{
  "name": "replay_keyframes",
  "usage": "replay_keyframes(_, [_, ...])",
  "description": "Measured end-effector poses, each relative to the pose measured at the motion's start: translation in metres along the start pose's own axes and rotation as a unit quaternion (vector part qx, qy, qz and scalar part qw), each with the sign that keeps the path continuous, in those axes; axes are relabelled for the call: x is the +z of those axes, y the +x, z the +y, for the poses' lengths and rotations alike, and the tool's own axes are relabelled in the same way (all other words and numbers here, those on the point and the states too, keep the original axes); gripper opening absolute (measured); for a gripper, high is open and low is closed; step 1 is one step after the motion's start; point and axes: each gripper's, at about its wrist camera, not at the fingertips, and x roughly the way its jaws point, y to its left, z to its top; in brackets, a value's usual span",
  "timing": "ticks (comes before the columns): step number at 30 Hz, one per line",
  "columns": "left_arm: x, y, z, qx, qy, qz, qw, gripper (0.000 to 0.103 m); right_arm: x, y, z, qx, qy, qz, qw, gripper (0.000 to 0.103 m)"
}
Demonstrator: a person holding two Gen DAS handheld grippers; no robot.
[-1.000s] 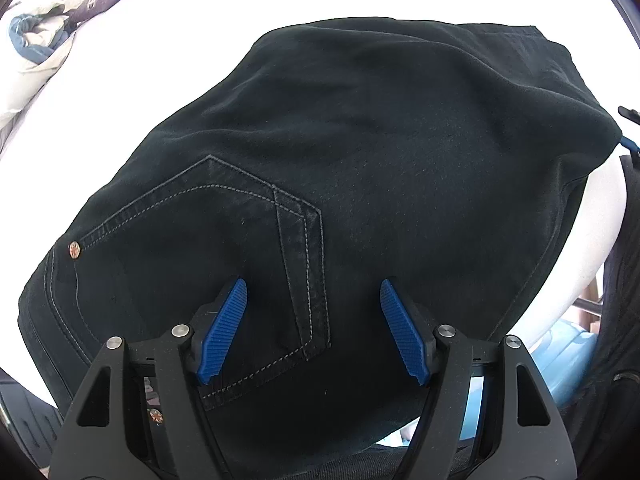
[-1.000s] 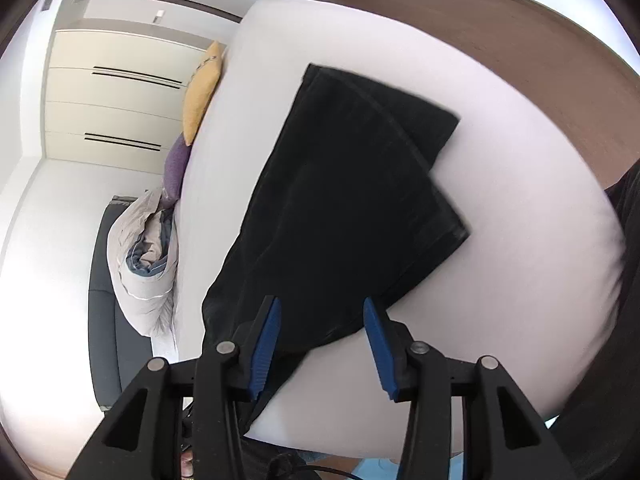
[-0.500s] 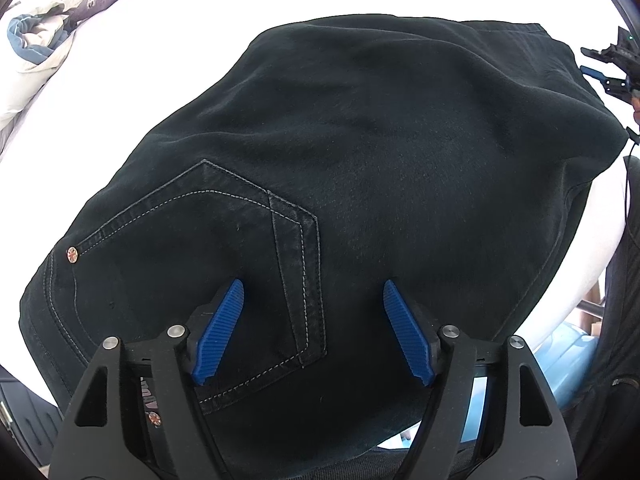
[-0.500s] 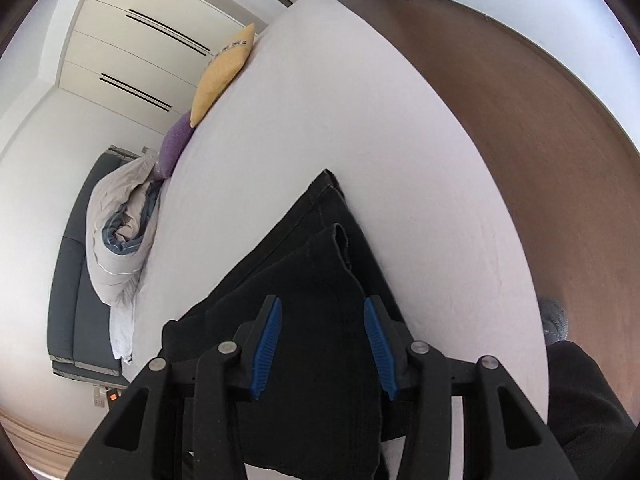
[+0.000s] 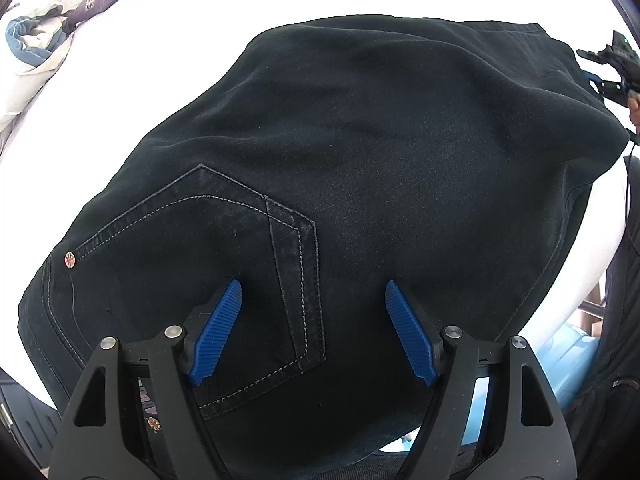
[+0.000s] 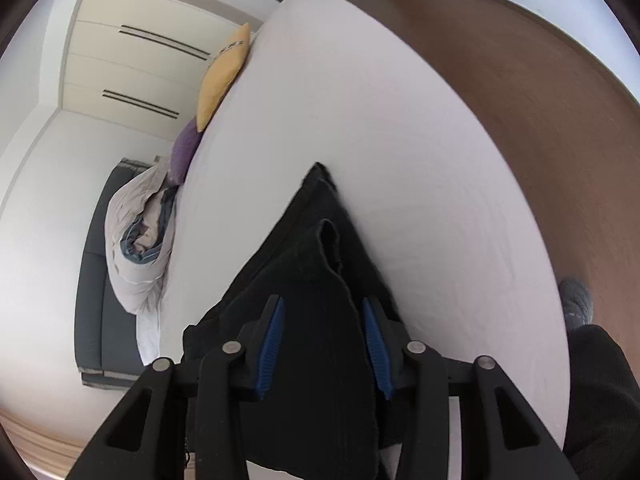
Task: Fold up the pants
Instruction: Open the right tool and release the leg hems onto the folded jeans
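Note:
Black jeans (image 5: pixel 360 168) lie folded on a white bed (image 5: pixel 200 32), back pocket (image 5: pixel 224 240) up. My left gripper (image 5: pixel 314 302) is open, its blue fingers straddling the pocket's edge near the waist end. In the right wrist view the jeans (image 6: pixel 304 280) run away from me along the bed (image 6: pixel 400 160). My right gripper (image 6: pixel 324 320) is open with its fingers either side of the leg-end layers; one upper layer edge curls up ahead of it. The right gripper also shows small at the far right of the left wrist view (image 5: pixel 612 72).
A crumpled white and blue duvet (image 6: pixel 140 248), a purple pillow (image 6: pixel 184 152) and a yellow pillow (image 6: pixel 224 72) lie at the bed's far end. Brown floor (image 6: pixel 540 120) runs beside the bed. A light blue object (image 5: pixel 572 364) sits below the bed edge.
My right gripper swung from beside the bed edge onto the leg end of the jeans and moved closer over the fabric. My left gripper stayed almost still over the pocket.

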Motion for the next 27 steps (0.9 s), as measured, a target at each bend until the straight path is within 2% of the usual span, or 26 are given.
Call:
replay_keyframes(3, [0.001,0.001,-0.002,0.001,0.0,0.001,1.0,0.074,0.007,0.019,0.016,-0.003,-0.037,0.036,0.999,0.035])
replay_keyframes(5, [0.002,0.001,-0.002,0.001,0.0,0.003,1.0,0.074,0.015,0.031,0.017,-0.004,-0.043,0.045,0.998,0.033])
replay_keyframes(8, [0.003,0.002,-0.002,0.002,0.001,0.005,1.0,0.074,0.028,0.036,0.016,-0.021,-0.055,0.03,0.998,0.006])
replay_keyframes(15, [0.009,0.005,-0.004,0.01,0.0,0.007,0.9999,0.078,0.045,0.036,0.049,-0.076,-0.128,0.003,0.989,0.005])
replay_keyframes(19, [0.014,0.008,-0.006,0.018,0.0,0.007,0.9998,0.082,0.061,0.059,0.031,-0.101,-0.123,0.027,0.987,0.002])
replay_keyframes(23, [0.015,0.009,-0.006,0.019,-0.003,0.004,0.9998,0.083,0.062,0.06,0.036,-0.102,-0.145,0.014,0.984,0.003])
replay_keyframes(25, [0.015,0.009,-0.007,0.02,-0.004,0.001,0.9998,0.083,0.062,0.056,0.034,-0.096,-0.128,0.017,0.987,0.003])
replay_keyframes(26, [0.015,0.008,-0.007,0.021,-0.005,-0.001,0.9998,0.083,0.063,0.052,0.033,-0.095,-0.115,0.018,0.989,0.005])
replay_keyframes(27, [0.014,0.008,-0.008,0.022,-0.006,-0.003,0.9997,0.083,0.063,0.044,0.032,-0.108,-0.103,0.006,0.989,0.013])
